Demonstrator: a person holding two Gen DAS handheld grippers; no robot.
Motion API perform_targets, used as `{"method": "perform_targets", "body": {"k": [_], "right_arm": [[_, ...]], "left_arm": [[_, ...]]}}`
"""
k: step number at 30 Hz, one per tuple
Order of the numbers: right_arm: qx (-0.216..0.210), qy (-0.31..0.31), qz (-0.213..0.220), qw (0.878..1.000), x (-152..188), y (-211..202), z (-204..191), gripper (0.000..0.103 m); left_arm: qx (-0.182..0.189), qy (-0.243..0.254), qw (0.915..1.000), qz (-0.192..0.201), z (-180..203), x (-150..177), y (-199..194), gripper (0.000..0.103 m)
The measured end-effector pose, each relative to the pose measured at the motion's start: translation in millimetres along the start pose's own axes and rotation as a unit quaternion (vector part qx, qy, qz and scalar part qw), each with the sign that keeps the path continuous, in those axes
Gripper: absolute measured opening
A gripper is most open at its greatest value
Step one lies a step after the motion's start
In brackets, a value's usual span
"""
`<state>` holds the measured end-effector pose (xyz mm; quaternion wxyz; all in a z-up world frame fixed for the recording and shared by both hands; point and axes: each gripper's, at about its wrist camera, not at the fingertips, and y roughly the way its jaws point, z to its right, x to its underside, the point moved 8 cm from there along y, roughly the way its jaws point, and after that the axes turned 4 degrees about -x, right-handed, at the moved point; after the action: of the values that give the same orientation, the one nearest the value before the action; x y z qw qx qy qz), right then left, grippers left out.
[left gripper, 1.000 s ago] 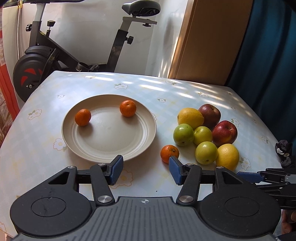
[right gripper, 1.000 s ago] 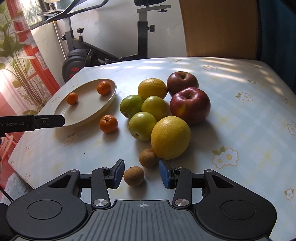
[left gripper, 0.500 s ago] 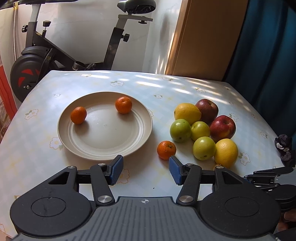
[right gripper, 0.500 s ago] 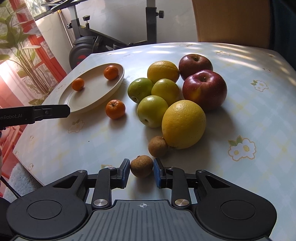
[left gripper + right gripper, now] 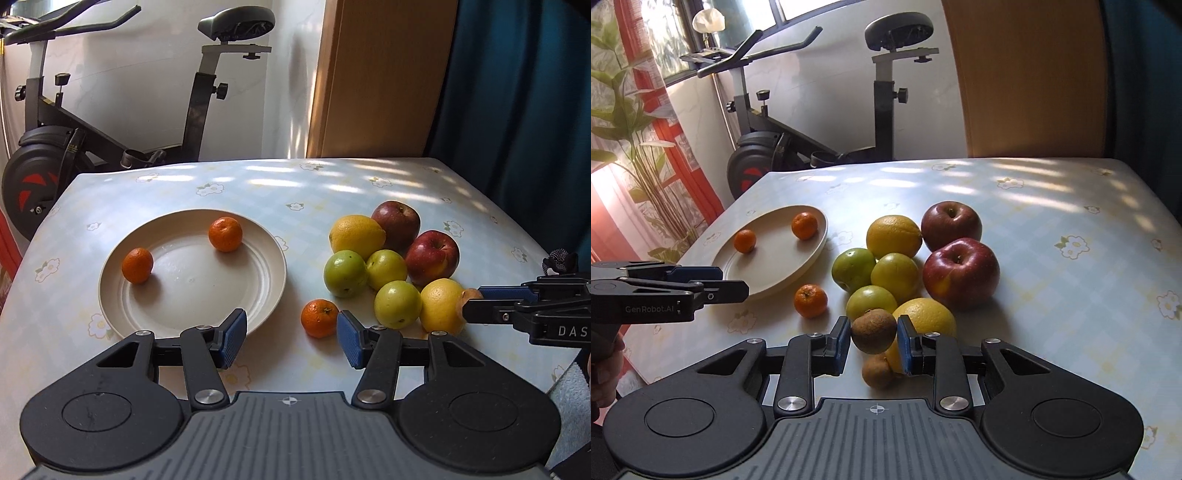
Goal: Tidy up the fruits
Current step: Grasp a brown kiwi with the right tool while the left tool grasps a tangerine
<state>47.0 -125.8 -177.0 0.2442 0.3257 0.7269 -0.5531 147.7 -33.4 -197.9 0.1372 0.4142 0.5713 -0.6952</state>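
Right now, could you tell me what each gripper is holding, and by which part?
The right gripper clamps a small brown fruit across its sides; the left gripper holds nothing.

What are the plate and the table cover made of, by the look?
Plate: probably matte plastic or melamine; beige, dull sheen, moulded concentric rings, thin rim. Ceramic not excluded.
Table cover: likely vinyl or oilcloth; smooth, printed checks and flowers, soft gloss under the sun patches, rounded drape at the edge.
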Motion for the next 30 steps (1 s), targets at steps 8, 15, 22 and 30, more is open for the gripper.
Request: {"method": "perform_targets", "body": {"k": [8, 15, 22, 30], "right_arm": [[0.02, 0.003, 0.012, 1.0, -3.9, -4.4, 17.4, 0.025], [0.019, 0.009, 0.015, 1.0, -2.0, -3.4, 16.8, 0.025], [0.018, 0.012, 0.01, 1.0, 2.1, -0.1, 17.9, 0.025], [0.016, 0.014, 0.009, 1.0, 2.0, 0.3, 18.6, 0.025]], "left_arm": [[0.03, 0.008, 0.998, -0.054, 23.8, 17.2, 50.4, 0.044], [0.003, 0.052, 0.9977, -0.042, 34.9, 15.3, 62.4, 0.044], [-0.006, 0.049, 0.9976, -0.049, 33.7, 11.2, 77.5, 0.044], [0.008, 0.034, 0.9982, -0.048, 33.3, 10.1, 75.9, 0.036]]}}
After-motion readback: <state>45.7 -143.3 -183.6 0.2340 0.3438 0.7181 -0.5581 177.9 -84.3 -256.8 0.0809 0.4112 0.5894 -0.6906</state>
